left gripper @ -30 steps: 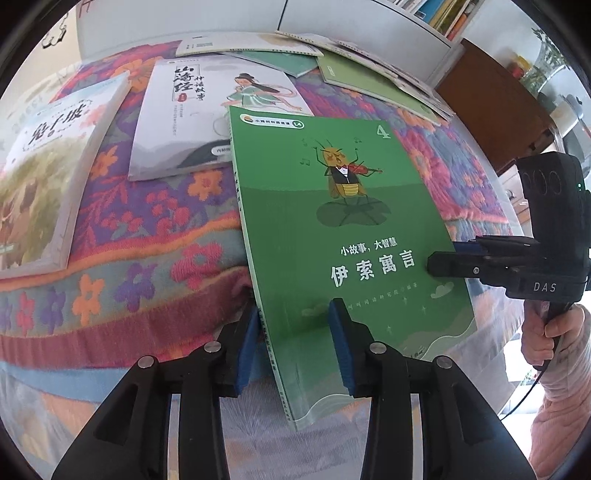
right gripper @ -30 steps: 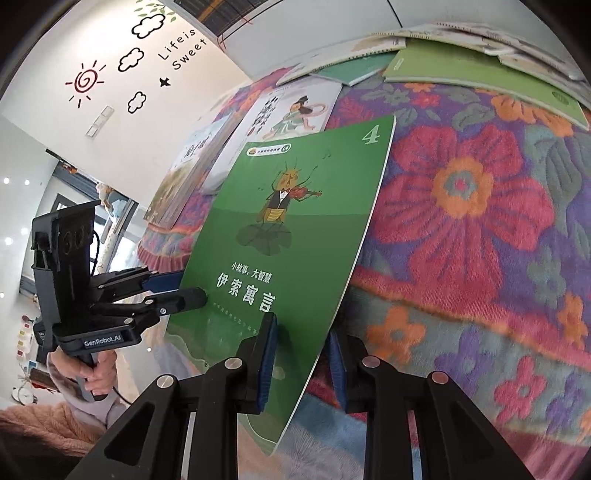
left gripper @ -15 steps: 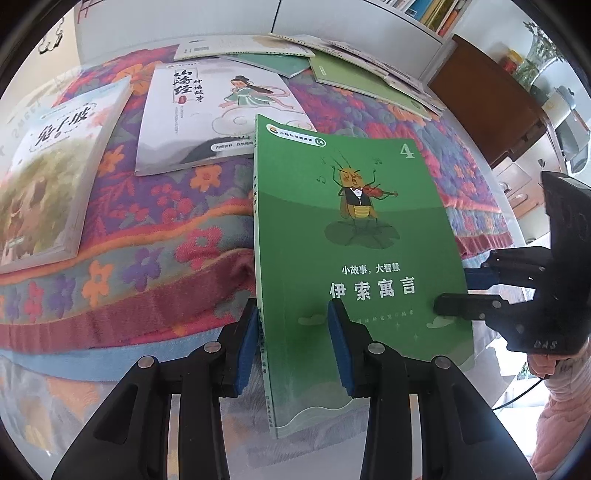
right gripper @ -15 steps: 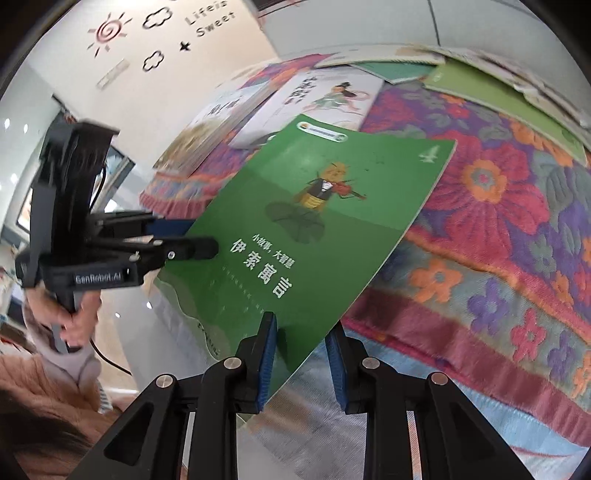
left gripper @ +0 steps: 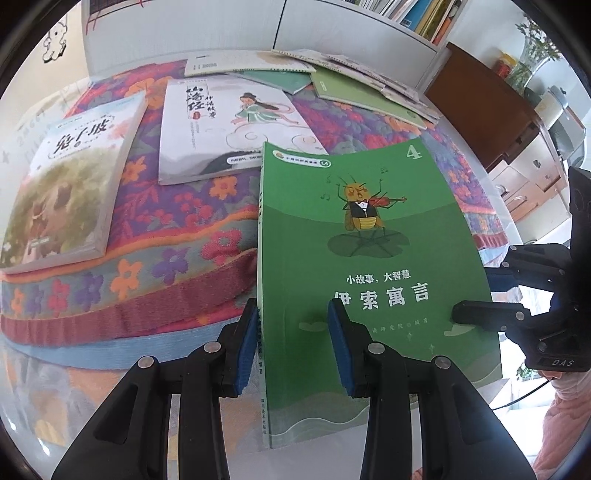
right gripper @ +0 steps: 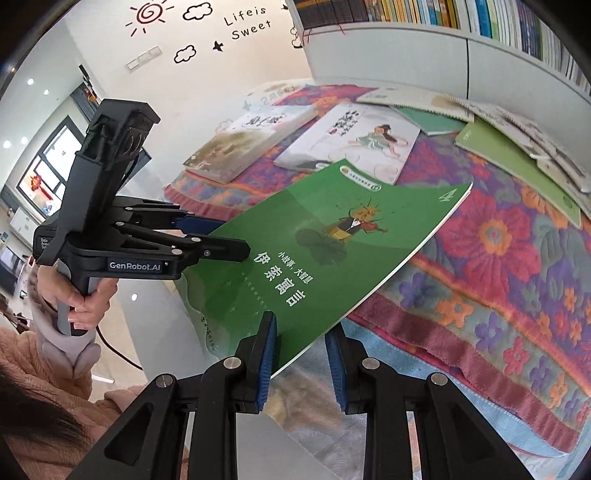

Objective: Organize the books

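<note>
Much of the person is cut off: I see only one hand (right gripper: 86, 304) around the handle of the left gripper (right gripper: 221, 236), a pale fuzzy sleeve, and some dark hair at the bottom corner. In the left wrist view, the other hand is almost hidden behind the right gripper (left gripper: 471, 299) at the picture's edge. The small print on the covers is too fine to read. The books on the shelf (right gripper: 480, 18) behind are only coloured spines, and the loose pile of thin notebooks (left gripper: 369, 92) at the far side overlaps so much that I cannot count them.

Both grippers stand at a narrow opening, and both are closed on the green book (left gripper: 369, 258). The left one grips it at the spine side, near the bottom: one blue pad is against the back and one presses on the front cover. The right one pinches the opposite long edge, also low, with a finger above the cover and a finger below it.

The green book is held in the air between the two grippers, tilted, its lower part out past the edge of the flowered cloth (right gripper: 498, 258). It touches nothing else that I can see. Behind it, a white illustrated book (left gripper: 221, 122) and a thick book (left gripper: 70, 177) lie flat on the cloth.
</note>
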{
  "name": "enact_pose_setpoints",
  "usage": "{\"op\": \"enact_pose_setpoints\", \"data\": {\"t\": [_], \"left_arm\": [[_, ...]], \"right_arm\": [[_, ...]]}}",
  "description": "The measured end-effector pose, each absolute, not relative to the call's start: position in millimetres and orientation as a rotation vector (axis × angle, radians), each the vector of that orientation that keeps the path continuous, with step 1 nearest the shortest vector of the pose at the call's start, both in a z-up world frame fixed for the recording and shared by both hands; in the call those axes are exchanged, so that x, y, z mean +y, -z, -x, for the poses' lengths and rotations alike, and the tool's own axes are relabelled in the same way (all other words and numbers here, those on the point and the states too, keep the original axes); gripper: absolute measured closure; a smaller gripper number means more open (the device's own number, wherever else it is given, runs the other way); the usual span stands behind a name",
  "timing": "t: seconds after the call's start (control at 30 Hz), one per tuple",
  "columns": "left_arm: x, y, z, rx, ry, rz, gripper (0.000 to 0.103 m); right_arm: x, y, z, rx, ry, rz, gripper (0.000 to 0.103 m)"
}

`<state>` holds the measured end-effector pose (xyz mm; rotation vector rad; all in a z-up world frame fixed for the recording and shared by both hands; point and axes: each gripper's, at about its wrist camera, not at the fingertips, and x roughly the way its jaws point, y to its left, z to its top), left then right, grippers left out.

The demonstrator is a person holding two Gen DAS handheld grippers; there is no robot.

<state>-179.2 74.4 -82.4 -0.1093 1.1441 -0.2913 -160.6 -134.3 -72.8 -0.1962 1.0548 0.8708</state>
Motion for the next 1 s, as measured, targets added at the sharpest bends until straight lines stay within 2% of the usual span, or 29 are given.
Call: {"op": "enact_pose_setpoints", "data": {"t": [0.53,1.0], "left_arm": [[100,61,184,1.077,0.321,0.147,0.069],[170,10,151,0.964,0.237,0.151,0.069]], "right_arm": [[-114,48,170,0.974,-0.869,0.260,0.077],[-50,2,125,0.847,-0.929,0.284,0.077]]}}
